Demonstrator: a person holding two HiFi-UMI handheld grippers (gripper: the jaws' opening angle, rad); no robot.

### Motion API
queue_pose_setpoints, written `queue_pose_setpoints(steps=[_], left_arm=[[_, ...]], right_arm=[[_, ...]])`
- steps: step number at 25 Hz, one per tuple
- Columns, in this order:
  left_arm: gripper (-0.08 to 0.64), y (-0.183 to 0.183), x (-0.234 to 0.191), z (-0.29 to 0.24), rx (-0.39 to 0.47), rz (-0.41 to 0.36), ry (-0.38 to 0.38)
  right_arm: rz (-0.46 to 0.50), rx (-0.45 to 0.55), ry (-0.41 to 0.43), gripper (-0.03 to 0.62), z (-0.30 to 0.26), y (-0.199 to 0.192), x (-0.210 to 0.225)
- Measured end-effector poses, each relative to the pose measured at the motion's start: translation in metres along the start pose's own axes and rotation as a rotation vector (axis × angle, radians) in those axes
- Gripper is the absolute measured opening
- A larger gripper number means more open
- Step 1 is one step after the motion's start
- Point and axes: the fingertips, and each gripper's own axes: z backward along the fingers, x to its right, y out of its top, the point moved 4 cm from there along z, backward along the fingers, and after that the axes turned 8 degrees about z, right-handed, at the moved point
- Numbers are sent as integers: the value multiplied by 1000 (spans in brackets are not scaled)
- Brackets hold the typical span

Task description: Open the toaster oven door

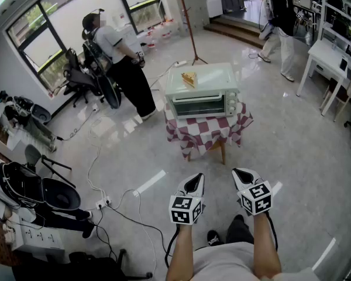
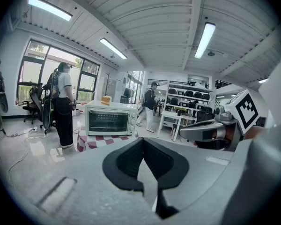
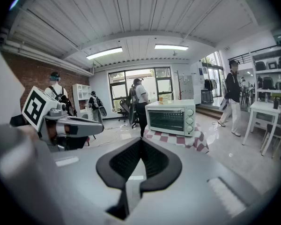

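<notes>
A pale green toaster oven (image 1: 202,89) stands on a small table under a red-and-white checked cloth (image 1: 207,130), its glass door (image 1: 198,105) closed and its knobs on the right. A yellow piece of food (image 1: 189,78) lies on its top. Both grippers hang well short of the table, over the floor. My left gripper (image 1: 194,181) is shut with nothing in it, and my right gripper (image 1: 241,173) beside it is shut and empty too. The oven (image 2: 110,121) shows far ahead of the left gripper (image 2: 143,143). In the right gripper view the oven (image 3: 171,117) is ahead of the right gripper (image 3: 141,143).
A person in a white top (image 1: 120,63) stands left of the table, and another person (image 1: 284,22) walks at the back right. A white desk (image 1: 333,57) is at the right. Cables and a power strip (image 1: 102,202) lie on the floor to the left.
</notes>
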Motion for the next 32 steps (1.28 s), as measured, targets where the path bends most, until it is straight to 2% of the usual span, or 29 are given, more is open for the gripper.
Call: queue_pose_setpoints(steps=[5,12,19,26,32], left_arm=[[0,0,-10,4,-6,-6,16],[0,2,-19,12,15,24,20],[0,-5,-33,7,-5,78,37],[-2,3,-70,-11,-16,100,163],[-2,22,-102,-47,-62,53,304]], right_arm=[[6,-1,-1,2,-6,2,-5],[11,4,-13,2,-8,7,-10],[-9,-3,38,2,-11,5,-17],[-47,9,26,3,-32,6,10],[-55,10,20,3,-75,19,40]])
